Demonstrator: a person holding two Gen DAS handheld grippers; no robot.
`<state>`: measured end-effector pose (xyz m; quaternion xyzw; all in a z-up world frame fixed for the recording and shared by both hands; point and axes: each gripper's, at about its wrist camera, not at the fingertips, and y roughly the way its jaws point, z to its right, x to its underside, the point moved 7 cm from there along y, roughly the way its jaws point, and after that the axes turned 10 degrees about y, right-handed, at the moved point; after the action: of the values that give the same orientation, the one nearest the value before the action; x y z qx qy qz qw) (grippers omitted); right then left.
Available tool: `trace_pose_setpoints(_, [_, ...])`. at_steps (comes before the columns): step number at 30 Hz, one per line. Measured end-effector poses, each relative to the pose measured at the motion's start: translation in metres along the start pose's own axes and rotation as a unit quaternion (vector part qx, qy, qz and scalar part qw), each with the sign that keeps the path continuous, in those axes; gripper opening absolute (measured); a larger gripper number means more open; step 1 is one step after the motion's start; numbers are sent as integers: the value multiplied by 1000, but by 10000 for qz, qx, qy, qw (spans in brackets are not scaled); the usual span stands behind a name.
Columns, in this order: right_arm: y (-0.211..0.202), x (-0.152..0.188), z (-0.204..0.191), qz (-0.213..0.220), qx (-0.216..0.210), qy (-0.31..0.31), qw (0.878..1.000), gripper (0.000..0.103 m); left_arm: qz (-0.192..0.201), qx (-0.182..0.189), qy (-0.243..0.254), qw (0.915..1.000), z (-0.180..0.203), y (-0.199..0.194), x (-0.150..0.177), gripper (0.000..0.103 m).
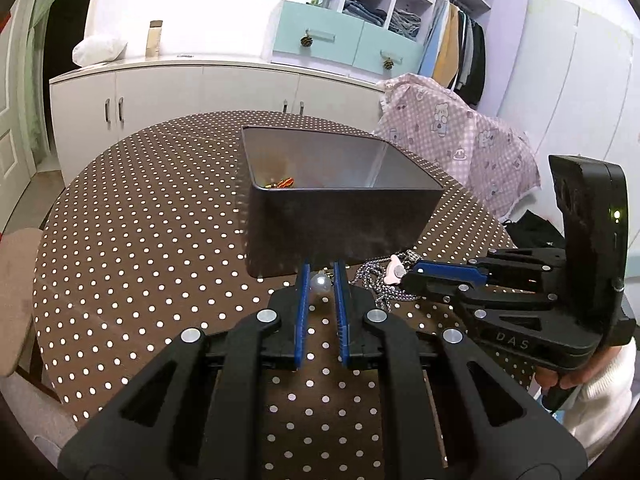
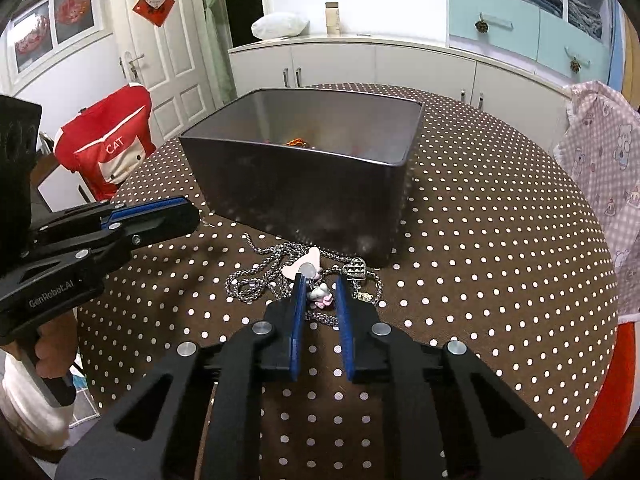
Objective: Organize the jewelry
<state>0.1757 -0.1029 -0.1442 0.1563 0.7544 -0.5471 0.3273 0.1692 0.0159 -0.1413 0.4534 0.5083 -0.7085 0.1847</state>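
Observation:
A dark metal box [image 1: 344,216] [image 2: 296,188] stands on the dotted table, with orange jewelry [image 1: 285,182] lying inside. Just before the box's front wall my left gripper [image 1: 321,276] is shut on a white pearl bead [image 1: 320,283]. To its right lies a tangle of silver chains [image 1: 384,290] [image 2: 256,280] with a pink charm [image 1: 394,273] and a silver heart pendant [image 2: 355,270]. My right gripper [image 2: 319,285] [image 1: 406,276] is down on that tangle, shut on a small pink and white charm [image 2: 321,295]. In the right wrist view the left gripper [image 2: 194,216] comes in from the left.
The round table [image 1: 140,240] has a brown cloth with white dots. A chair draped in pink patterned fabric [image 1: 460,140] stands at the right, and one with a red cover [image 2: 104,144] at the left. White cabinets [image 1: 200,92] line the far wall.

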Motion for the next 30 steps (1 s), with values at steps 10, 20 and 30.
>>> trace_pose_setpoints(10, [-28,-17,2,422,-159,203,9988,13,187,-138,153,9996,-2,-9,-12,12])
trace_pose_setpoints(20, [-52,-59,3,1008,-259,199,9944,13,567,-327,370,9972,-3,-16,-51,12])
trace_pose_setpoints(30, [-47,-87,4,1103,-361,111,9932,15,509,-226,480,9973,-5,4,-74,13])
